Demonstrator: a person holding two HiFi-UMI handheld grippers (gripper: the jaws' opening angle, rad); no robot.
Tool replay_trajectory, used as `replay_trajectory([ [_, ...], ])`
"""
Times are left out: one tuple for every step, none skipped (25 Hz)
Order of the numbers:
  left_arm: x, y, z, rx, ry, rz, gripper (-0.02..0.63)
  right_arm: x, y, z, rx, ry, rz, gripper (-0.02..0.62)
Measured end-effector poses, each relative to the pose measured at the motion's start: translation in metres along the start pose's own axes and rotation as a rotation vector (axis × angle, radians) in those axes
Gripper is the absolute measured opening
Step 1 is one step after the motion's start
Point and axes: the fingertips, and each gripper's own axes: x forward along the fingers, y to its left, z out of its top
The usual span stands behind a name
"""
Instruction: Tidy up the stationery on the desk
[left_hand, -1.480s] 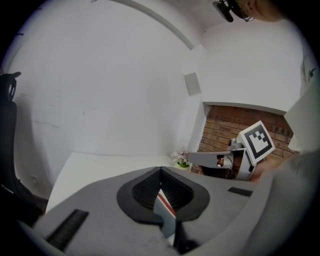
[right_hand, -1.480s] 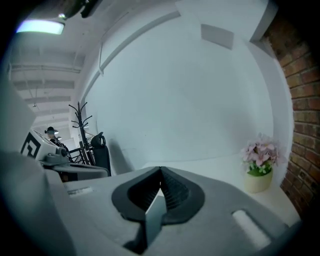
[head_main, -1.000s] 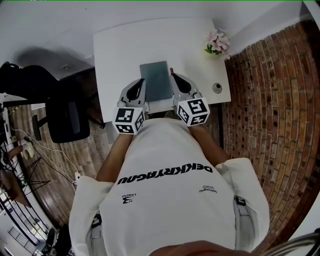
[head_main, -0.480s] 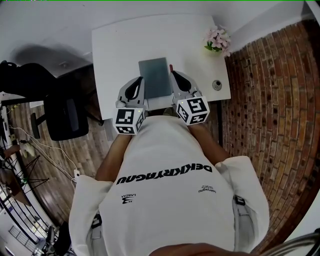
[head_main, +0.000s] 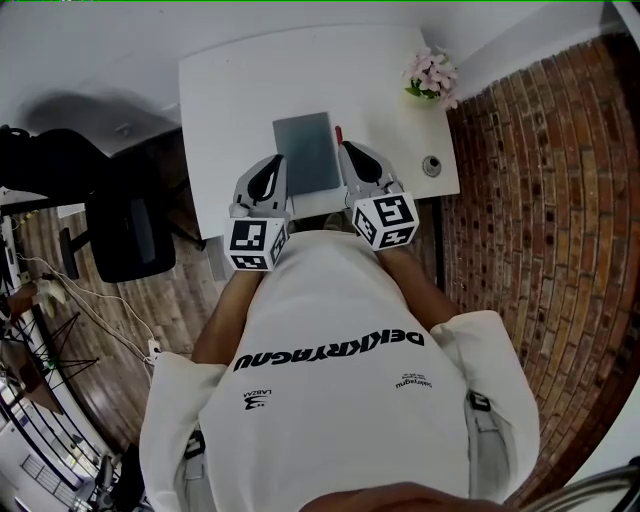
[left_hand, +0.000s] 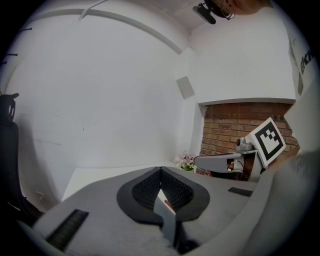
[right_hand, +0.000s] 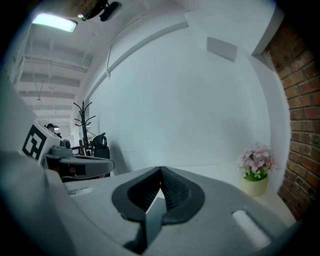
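**Head view.** The white desk (head_main: 230, 100) is ahead of you. The grey notebook (head_main: 306, 152) lies flat near its front edge, at 12 o'clock from your chest. Your left gripper (head_main: 277, 166) sits just beside the notebook's 9 o'clock edge. Your right gripper (head_main: 350, 154) sits just beside its 3 o'clock edge. Contact with the notebook cannot be told from here. A red pen (head_main: 338, 132) shows along the notebook's 3 o'clock edge, just past the right gripper's tip. The flowers (head_main: 432, 78) are at the desk's 2 o'clock corner. A small round object (head_main: 431, 166) is at 4 o'clock, near the desk's right edge. A black chair (head_main: 125, 230) stands off the desk at 8 o'clock.

**Left gripper view.** The left gripper (left_hand: 160, 169) is clenched: its pads meet at the tip with nothing pinched there. Through the gap behind the tip a grey strip of notebook (left_hand: 167, 220) runs toward 5 o'clock, with a speck of the pen (left_hand: 168, 204) beside it. The flowers (left_hand: 186, 161) are at 1 o'clock from the tip. The right gripper (left_hand: 207, 161) is at 3 o'clock, with a brick wall (left_hand: 235, 125) behind it.

**Right gripper view.** The right gripper (right_hand: 160, 171) is likewise clenched, tips together and nothing between the pads. A notebook (right_hand: 155, 212) strip shows in the gap toward 7 o'clock. The flowers (right_hand: 256, 167) are at 3 o'clock and the left gripper (right_hand: 102, 163) at 9 o'clock. A coat stand (right_hand: 82, 120) is behind the left gripper.
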Motion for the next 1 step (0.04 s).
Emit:
replay_trajectory([
  [0.0006,-0.0002,-0.0003,0.0,0.001,0.0,-0.002,0.0,-0.0008,0.0001,0.0,-0.001,0.0,-0.003],
])
